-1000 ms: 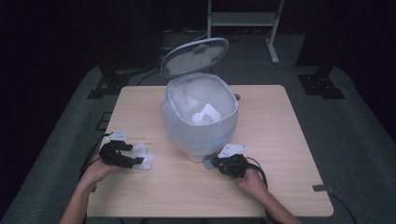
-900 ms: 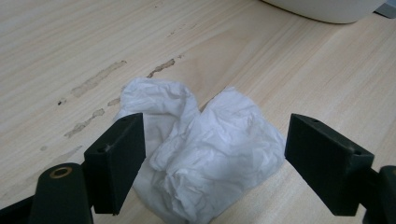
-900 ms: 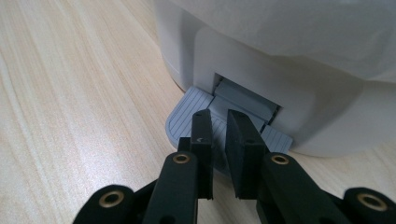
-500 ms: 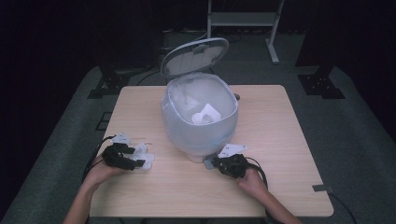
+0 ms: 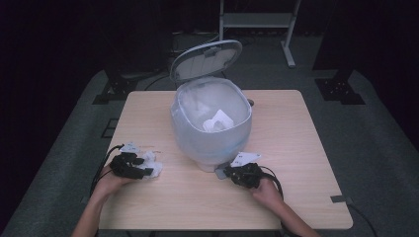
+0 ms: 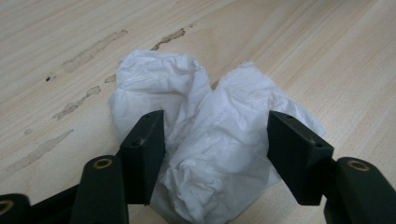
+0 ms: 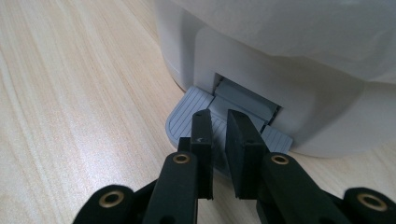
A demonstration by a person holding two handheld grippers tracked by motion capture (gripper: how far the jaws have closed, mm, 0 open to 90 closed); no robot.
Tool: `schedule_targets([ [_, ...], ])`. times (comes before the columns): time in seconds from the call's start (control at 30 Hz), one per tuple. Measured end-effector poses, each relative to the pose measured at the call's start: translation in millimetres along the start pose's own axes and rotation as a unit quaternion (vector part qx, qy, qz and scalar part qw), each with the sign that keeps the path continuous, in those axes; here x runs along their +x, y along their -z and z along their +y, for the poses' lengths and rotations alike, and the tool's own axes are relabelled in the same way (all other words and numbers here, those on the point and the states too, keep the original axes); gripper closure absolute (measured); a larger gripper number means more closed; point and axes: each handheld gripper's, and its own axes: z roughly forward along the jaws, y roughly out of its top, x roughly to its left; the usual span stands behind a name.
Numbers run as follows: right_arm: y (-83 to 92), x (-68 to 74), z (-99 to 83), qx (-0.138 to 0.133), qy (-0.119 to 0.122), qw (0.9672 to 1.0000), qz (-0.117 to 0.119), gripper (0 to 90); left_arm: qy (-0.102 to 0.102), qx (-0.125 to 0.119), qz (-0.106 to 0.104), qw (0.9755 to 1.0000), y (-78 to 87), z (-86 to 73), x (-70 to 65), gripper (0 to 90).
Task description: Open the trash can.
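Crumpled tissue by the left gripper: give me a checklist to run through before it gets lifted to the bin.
1. Tissue lies between the left gripper's jaws: ok.
2. Jaws have a firm grip: not ok; they have just been closing, but the right-hand jaw stands a little off the paper.
3. Pedal bin lid up: ok, it stands open behind the rim.
4. Right gripper, jaws shut, presses down on the grey pedal: ok.
5. Room in the bin: ok, one wad of paper lies inside the liner.
6. Whole tissue will come up in one piece: cannot tell.
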Motion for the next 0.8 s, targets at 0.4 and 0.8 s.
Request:
schedule_targets([
  [0.4, 0.1, -0.1, -0.9, -0.002, -0.002, 1.0, 0.001, 80.6, -0.008, -0.034, 0.015, 0.9993, 1.1, -8.3, -2.5, 62.6],
  [0.8, 0.1, -0.3, -0.5, -0.002, 0.002, 1.0, 0.001, 80.6, 0.007, -0.042, -0.003, 0.9991, 0.6, -10.2, -2.9, 83.6],
])
